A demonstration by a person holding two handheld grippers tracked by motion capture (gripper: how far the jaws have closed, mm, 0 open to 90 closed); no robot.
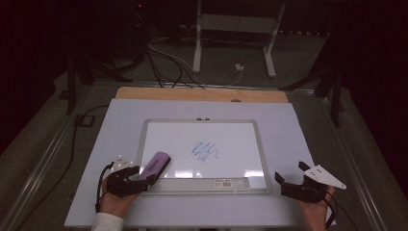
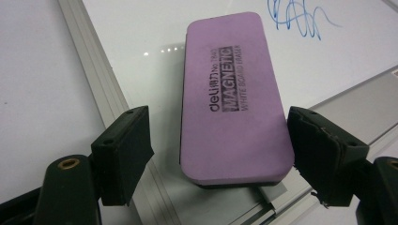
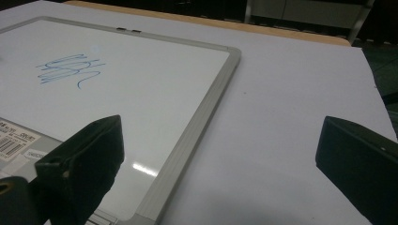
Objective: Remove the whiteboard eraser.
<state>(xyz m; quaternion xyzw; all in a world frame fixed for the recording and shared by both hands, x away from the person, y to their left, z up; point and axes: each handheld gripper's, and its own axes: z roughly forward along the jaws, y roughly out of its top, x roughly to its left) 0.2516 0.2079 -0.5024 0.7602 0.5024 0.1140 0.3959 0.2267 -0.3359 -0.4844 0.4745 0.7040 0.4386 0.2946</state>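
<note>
Listing by view. High view: we see the eraser (image 1: 156,165) on the whiteboard (image 1: 231,144), near corner, just ahead of the left gripper (image 1: 144,179); the right gripper (image 1: 284,183) is well apart. Left gripper view: jaws part-open, flanking the eraser's (image 2: 232,98) near end, one pad (image 2: 124,150) clear; long axis runs straight away. Right gripper view: jaws wide, empty.
</note>
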